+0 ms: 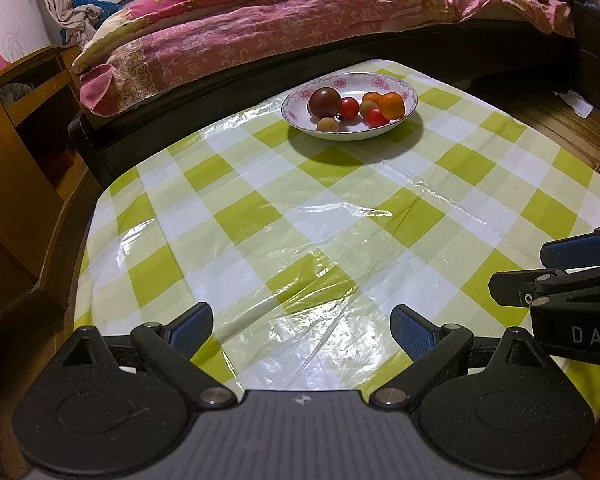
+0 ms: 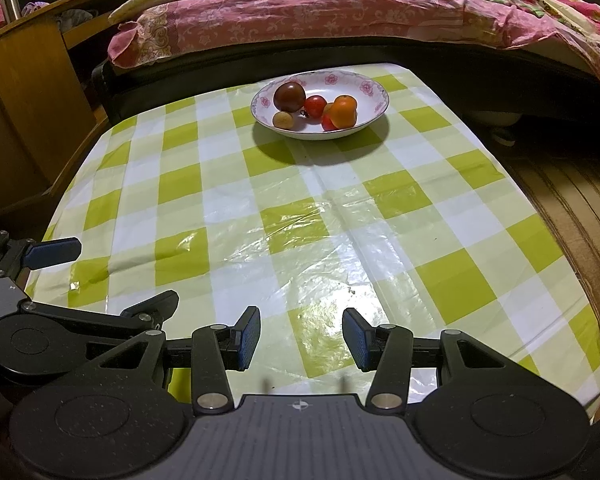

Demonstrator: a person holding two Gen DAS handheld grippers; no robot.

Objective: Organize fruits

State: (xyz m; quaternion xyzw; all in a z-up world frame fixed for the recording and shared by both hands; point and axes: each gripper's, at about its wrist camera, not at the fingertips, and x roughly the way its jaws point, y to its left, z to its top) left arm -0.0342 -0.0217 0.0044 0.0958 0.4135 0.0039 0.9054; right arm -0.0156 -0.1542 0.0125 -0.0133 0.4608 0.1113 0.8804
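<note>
Your left gripper (image 1: pixel 302 330) hangs low over the near part of the table (image 1: pixel 260 216), its blue-padded fingers (image 1: pixel 192 326) spread wide apart with nothing between them, only the shiny green-and-white checked cloth (image 2: pixel 300 216) below. Your right gripper (image 2: pixel 300 338) sits just beside it at about the same height, its fingers also parted, though less widely, and empty. Each camera catches the other tool at its edge: from the left wrist you see the right one coming in at the right border, and from the right wrist the left one shows at the lower left. All the fruit is well away from both grippers, in the white plate (image 1: pixel 410 98) with the pink flower rim, which stands near the far edge of the table, close to the bed (image 1: pixel 300 20) with the pink flowered quilt. In the plate you have a large dark red-brown tomato (image 1: pixel 324 103) on the left, a small red tomato (image 1: pixel 350 107) touching it, a small tan round fruit (image 1: pixel 327 124) in front, an orange (image 1: pixel 392 105) on the right, and another small red tomato (image 1: pixel 377 117) leaning against the orange. Behind these there seems to be a second orange fruit and a greenish one, but they are mostly hidden, so you cannot be sure what they are. A wooden cabinet (image 1: pixel 24 128) stands left of the table.
</note>
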